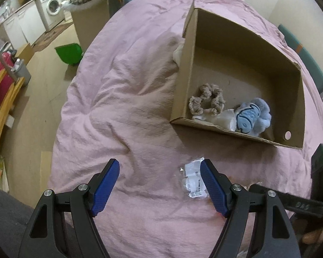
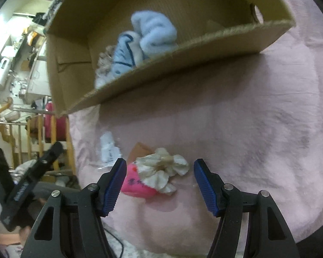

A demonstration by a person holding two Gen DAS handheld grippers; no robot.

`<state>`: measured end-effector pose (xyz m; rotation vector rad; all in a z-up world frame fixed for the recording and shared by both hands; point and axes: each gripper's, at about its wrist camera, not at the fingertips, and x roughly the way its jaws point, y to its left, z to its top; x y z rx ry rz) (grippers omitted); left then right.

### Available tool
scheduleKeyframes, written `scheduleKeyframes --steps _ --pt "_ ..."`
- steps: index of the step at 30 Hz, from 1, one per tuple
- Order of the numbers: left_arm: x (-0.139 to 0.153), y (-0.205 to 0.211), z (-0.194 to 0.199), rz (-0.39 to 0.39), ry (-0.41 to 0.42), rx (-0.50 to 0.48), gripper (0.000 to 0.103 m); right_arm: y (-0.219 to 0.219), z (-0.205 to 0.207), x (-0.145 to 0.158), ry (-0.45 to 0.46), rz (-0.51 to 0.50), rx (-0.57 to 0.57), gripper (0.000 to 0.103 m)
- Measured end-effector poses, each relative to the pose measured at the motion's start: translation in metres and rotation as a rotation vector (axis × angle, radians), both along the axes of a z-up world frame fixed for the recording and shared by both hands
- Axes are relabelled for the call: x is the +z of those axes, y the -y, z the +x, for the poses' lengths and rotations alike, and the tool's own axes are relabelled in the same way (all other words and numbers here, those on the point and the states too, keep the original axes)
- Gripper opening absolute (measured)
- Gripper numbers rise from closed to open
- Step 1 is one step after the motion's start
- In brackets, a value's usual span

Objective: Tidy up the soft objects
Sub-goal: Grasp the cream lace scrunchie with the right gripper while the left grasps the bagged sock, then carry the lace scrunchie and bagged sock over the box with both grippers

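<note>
Surface: a pink bedspread (image 1: 127, 99), rumpled, with everything laid out on it.
Box: an open cardboard box (image 1: 299, 99) sits on the far right of the bed, its low near wall facing the grippers.
Already inside: a beige scrunchie (image 1: 206, 101), a light blue plush (image 1: 253, 116) and something white between them, bunched against the near wall.
Right gripper: the right gripper (image 2: 160, 182) hovers with its blue pads spread wide, nothing between them.
Its target: a cream fabric flower (image 2: 161, 172) lies on the bedspread just ahead of that gripper, between the pads' line and slightly left of centre, resting partly on a pink pouch (image 2: 135, 188).
Key relation: the flower is nearer the left pad than the right; I'd judge a small shift leftward and forward centres it. Its petals spread about evenly, so no clear long axis.
Left gripper: the left gripper (image 1: 159, 185) is also spread apart and empty.
Its neighbour: a clear packet of white pieces (image 1: 192, 179) lies just beside its right finger, inside the gap.
Nearer arm: the right for the flower, the left for the packet.
In the way: the pink pouch under the flower may come up with it; the box's near wall must be cleared on the way in.
Around: a green bin (image 1: 70, 53) on the floor at far left, and a washing machine (image 1: 51, 8) beyond.
</note>
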<state>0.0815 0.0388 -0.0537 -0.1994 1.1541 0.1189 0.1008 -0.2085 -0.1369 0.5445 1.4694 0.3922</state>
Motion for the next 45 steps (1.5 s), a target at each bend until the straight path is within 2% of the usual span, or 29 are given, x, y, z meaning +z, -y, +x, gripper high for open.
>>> scheduleKeyframes --steps 2,4,6,7,10,15,21,25,28,30,32,34,35,36,37,40,43,45 --pt "-0.002 -0.004 0.0 -0.012 -0.009 0.016 0.075 -0.003 0.0 -0.005 -0.007 -0.013 0.01 0.056" --pt "-0.005 -0.007 0.0 -0.021 -0.018 0.028 0.075 -0.007 0.001 -0.004 0.006 -0.017 0.03 0.038" --pt "-0.007 -0.007 0.001 -0.024 -0.028 0.034 0.075 -0.01 0.001 0.0 0.024 -0.016 0.043 0.03" --pt "-0.007 -0.007 0.002 -0.024 -0.031 0.033 0.075 -0.012 0.0 0.002 0.036 -0.023 0.051 0.022" --pt "-0.008 -0.005 0.002 -0.023 -0.033 0.026 0.075 -0.015 -0.002 0.007 0.065 -0.048 0.064 0.016" --pt "-0.01 -0.006 0.002 -0.026 -0.049 0.027 0.075 -0.006 -0.004 0.025 0.132 -0.075 0.037 0.015" --pt "-0.033 0.003 0.01 -0.058 -0.126 0.001 0.075 0.014 -0.009 0.054 0.231 -0.07 -0.046 0.015" --pt "-0.047 0.019 0.019 -0.059 -0.158 -0.05 0.074 0.022 -0.007 0.059 0.243 -0.059 -0.074 0.015" --pt "-0.058 0.03 0.023 -0.088 -0.187 -0.093 0.072 0.024 -0.005 0.058 0.24 -0.053 -0.077 0.015" --pt "-0.068 0.035 0.023 -0.104 -0.22 -0.099 0.06 0.024 -0.005 0.059 0.238 -0.053 -0.072 0.015" --pt "-0.078 0.038 0.023 -0.086 -0.253 -0.099 0.051 0.026 -0.005 0.059 0.236 -0.054 -0.07 0.015" --pt "-0.08 0.039 0.023 -0.075 -0.251 -0.107 0.05 0.027 -0.008 0.058 0.234 -0.056 -0.068 0.015" --pt "-0.079 0.04 0.022 -0.079 -0.248 -0.112 0.045 0.028 -0.008 0.057 0.233 -0.058 -0.068 0.015" --pt "-0.078 0.041 0.021 -0.09 -0.246 -0.12 0.035 0.028 -0.008 0.057 0.229 -0.058 -0.068 0.015" --pt "-0.078 0.042 0.02 -0.103 -0.249 -0.131 0.031 0.028 -0.008 0.056 0.224 -0.057 -0.07 0.015" --pt "-0.077 0.044 0.017 -0.099 -0.248 -0.141 0.026 0.028 -0.008 0.054 0.217 -0.064 -0.067 0.015" --pt "-0.072 0.037 0.013 -0.132 -0.246 -0.121 0.023 0.027 -0.007 0.054 0.221 -0.066 -0.062 0.015" --pt "-0.062 0.034 0.011 -0.116 -0.225 -0.107 0.022 0.027 -0.008 0.054 0.222 -0.072 -0.063 0.015"
